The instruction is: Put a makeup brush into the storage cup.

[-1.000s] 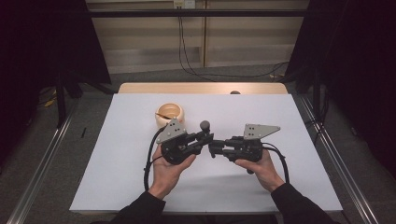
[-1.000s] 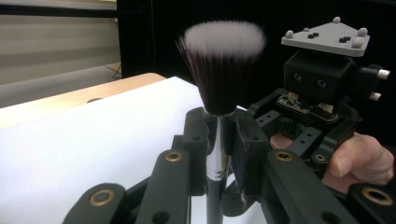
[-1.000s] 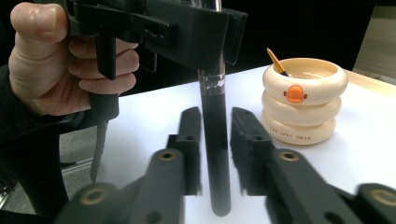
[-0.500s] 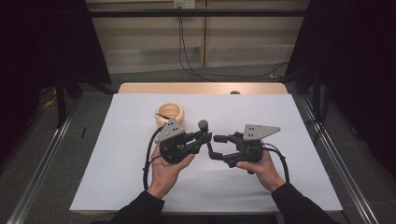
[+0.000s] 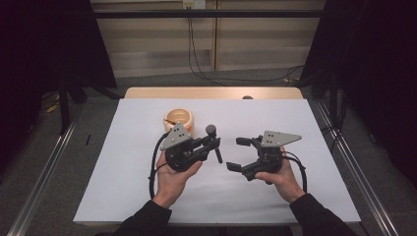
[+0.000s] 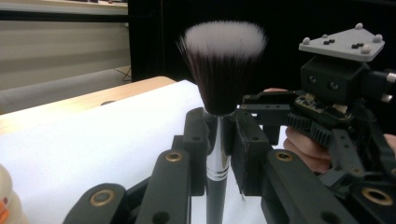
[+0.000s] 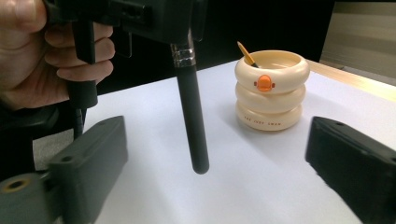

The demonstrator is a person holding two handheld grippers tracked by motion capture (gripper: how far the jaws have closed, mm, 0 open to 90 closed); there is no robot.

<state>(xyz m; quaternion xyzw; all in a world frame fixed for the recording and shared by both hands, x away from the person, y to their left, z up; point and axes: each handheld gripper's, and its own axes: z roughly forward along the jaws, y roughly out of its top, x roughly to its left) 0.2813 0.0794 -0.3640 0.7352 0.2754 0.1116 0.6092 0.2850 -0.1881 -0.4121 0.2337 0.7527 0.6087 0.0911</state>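
Observation:
A makeup brush (image 5: 214,142) stands upright in my left gripper (image 5: 210,143), which is shut on its silver ferrule. The left gripper view has the white-tipped dark bristles (image 6: 222,65) above the jaws of the left gripper (image 6: 220,140). The brush's black handle (image 7: 192,121) hangs free above the white sheet. My right gripper (image 5: 237,154) is open, a short way to the right of the handle and apart from it. Nothing lies between the wide-spread jaws of the right gripper (image 7: 219,177).
A cream ring-shaped holder (image 5: 179,118) with an orange mark (image 7: 264,83) stands behind the left gripper, a thin stick leaning inside it. A white sheet (image 5: 305,196) covers the table. Metal rails run along both sides, and dark curtains flank them.
The right gripper has opened and drawn back to the right, away from the brush handle. The left gripper keeps hold of the brush and has shifted slightly left.

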